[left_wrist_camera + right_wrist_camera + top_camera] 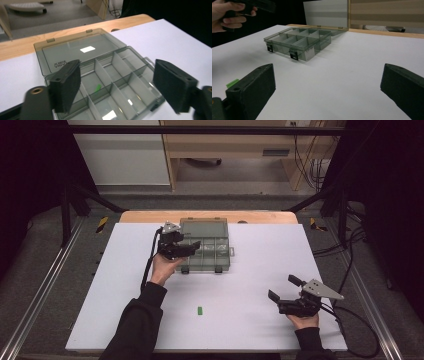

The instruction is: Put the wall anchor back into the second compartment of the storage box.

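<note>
With a green piece (97, 87) already in the open organiser box (204, 245), I'd lift the wide-open, empty left gripper (116, 86) straight up, while the right gripper (284, 291), also agape and empty, takes the other green piece (200, 310) lying near of the box.

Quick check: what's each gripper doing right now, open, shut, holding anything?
Left gripper: open, empty, over the compartment box.
Right gripper: open, empty, above the white mat.
</note>
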{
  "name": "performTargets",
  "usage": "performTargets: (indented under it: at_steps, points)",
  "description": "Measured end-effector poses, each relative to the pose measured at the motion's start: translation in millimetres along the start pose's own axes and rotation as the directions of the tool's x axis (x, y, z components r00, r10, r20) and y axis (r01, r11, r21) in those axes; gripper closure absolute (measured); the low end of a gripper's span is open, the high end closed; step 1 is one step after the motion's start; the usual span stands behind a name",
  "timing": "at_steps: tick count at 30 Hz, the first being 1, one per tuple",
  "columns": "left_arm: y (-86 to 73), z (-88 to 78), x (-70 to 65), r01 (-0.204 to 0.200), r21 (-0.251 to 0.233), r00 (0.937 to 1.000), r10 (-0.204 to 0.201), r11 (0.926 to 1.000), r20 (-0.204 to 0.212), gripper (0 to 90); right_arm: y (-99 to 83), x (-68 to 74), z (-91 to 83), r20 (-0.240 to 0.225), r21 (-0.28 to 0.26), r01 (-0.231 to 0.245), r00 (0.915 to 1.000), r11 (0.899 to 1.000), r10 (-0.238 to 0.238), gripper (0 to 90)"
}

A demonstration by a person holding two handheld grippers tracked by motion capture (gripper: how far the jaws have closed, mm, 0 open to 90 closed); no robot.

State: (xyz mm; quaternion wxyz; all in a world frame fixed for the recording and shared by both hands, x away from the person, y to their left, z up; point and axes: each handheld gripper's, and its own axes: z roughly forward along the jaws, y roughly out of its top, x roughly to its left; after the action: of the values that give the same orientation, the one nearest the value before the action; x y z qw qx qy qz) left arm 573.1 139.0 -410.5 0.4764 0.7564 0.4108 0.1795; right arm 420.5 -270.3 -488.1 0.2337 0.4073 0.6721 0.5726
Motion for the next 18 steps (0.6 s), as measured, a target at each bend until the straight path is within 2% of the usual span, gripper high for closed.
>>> performTargets:
  at_steps: [6,8,13,18]
  points:
    - [-5.9,-25.6,-10.9,-0.033,-0.037,0.999,0.034,0.9988,0.029,8.3,0.0,0.2,0.2,0.001,0.002,0.001,1.0,1.0,-0.001,0.2]
    - [-9.9,-34.2,-14.6,-0.046,-0.056,0.998,0.048,0.9974,0.042,6.8,0.1,0.1,0.1,0.001,0.001,0.003,1.0,1.0,-0.003,0.2]
    - [-24.0,-54.8,-22.6,-0.081,-0.096,0.9958,0.085,0.992,0.034,5.4,0.2,0.2,-0.1,0.002,0.002,0.002,1.0,1.0,-0.002,0.2]
    - [-40.3,-66.5,-25.7,-0.077,-0.1,0.9957,0.081,0.9921,0.045,5.4,0.0,0.2,0.1,0.003,0.001,0.005,1.0,1.0,-0.005,0.2]
